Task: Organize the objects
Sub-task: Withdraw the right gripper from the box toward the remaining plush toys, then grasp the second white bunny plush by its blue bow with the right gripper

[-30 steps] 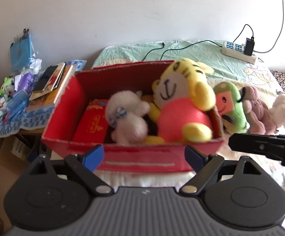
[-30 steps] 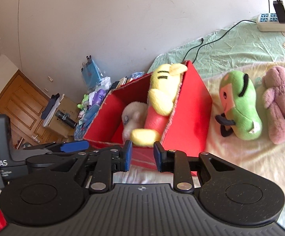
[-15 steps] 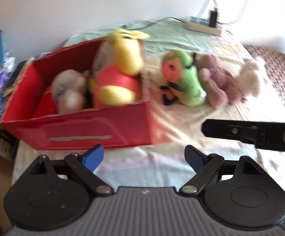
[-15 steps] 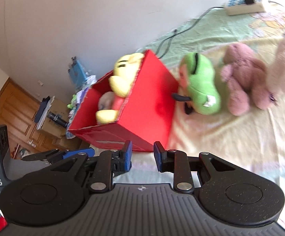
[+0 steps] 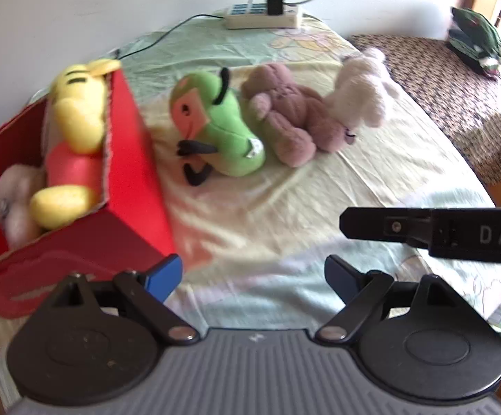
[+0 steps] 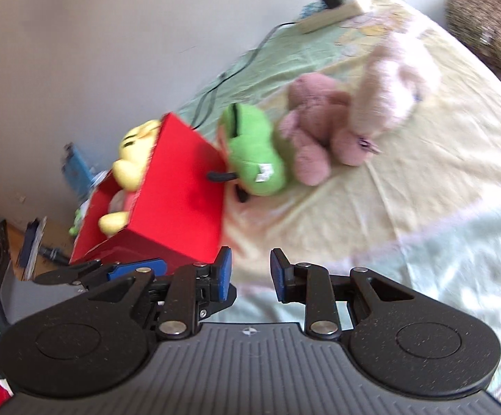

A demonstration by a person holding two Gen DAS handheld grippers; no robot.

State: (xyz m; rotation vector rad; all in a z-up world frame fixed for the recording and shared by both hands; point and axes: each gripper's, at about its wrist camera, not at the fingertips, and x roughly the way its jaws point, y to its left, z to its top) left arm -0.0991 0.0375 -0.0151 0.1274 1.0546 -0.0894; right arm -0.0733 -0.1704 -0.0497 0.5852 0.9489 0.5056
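The right gripper [image 6: 247, 274] hangs part open and empty — the green plush toy [image 6: 255, 154] lies ahead-left of it, against the red cardboard box [image 6: 178, 190]. The left gripper [image 5: 253, 275] gapes wide, empty. Judged step: reaching for a toy; next, close in and pinch it.

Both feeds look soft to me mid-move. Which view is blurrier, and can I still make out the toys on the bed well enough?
Right wrist view: heavier motion smear; the white plush and power strip are streaked. Left wrist view: milder blur; the green plush, pink plush and red box read clearly. Both views bend at the fisheye edges and have bright sunlit patches on the sheet.
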